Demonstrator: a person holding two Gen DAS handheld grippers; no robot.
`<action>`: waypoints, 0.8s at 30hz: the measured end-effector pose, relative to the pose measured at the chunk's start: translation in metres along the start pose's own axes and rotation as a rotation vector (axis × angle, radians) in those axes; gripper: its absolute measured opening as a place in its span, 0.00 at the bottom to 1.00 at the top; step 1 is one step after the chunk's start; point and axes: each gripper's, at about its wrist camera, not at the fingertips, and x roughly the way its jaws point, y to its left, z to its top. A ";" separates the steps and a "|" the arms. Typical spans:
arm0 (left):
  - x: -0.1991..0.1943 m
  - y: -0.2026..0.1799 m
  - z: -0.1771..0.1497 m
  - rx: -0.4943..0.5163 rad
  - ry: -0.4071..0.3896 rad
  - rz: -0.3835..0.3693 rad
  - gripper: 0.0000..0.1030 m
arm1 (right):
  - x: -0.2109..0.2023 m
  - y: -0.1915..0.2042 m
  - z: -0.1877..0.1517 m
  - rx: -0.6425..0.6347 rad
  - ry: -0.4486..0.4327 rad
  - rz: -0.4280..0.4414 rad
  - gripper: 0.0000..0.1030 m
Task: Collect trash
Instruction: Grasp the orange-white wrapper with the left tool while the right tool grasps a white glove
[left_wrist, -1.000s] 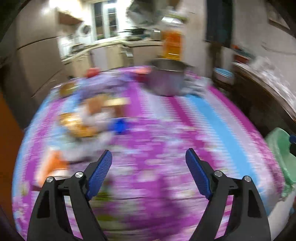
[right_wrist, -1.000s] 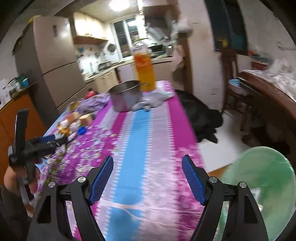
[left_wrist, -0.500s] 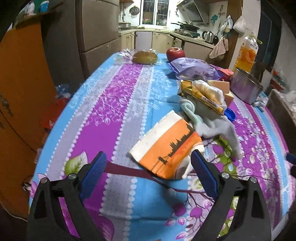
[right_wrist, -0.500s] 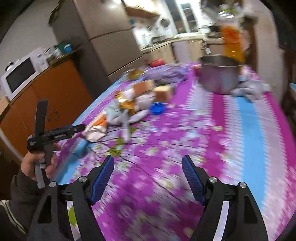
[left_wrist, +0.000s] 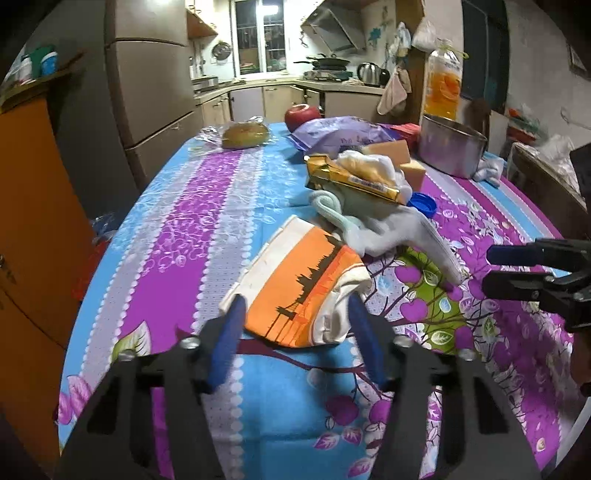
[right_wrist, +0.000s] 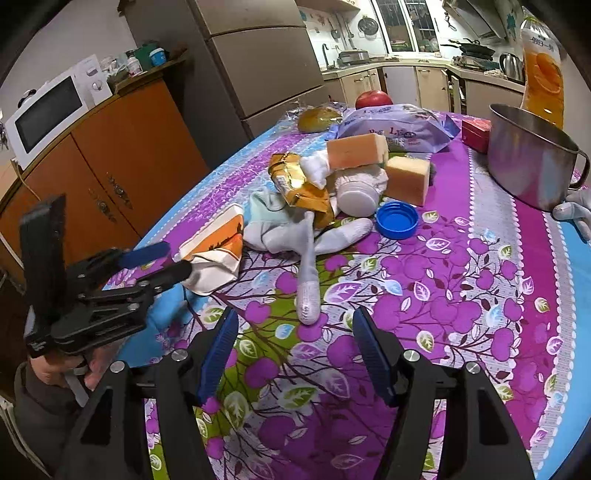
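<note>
At the left, the left gripper (left_wrist: 295, 321) is seen with its blue-padded jaws spread apart on either side of a crumpled orange-and-white paper cup (left_wrist: 299, 280), which lies flattened on the purple and blue floral tablecloth (left_wrist: 177, 236); no firm clamping is visible. Just beyond the cup, a pale grey work glove (right_wrist: 295, 229) is draped, with a gold foil snack wrapper (right_wrist: 299, 184) lying on it. Further right, a blue plastic bottle cap (right_wrist: 397, 219) and two tan sponge blocks (right_wrist: 408, 179) are found. The right gripper (right_wrist: 291, 350) is held released above the cloth, near the glove's fingertip. At the far right, a steel pot (right_wrist: 532, 162) is placed.
</note>
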 end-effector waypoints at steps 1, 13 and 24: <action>0.001 -0.003 0.000 0.011 -0.004 -0.011 0.42 | -0.001 0.000 -0.001 -0.004 -0.005 0.001 0.62; 0.015 -0.016 0.004 0.050 0.036 -0.043 0.20 | 0.029 -0.002 -0.003 -0.039 0.043 -0.037 0.46; 0.006 -0.015 0.005 -0.001 -0.009 -0.042 0.10 | 0.001 0.005 -0.008 -0.071 -0.075 -0.073 0.08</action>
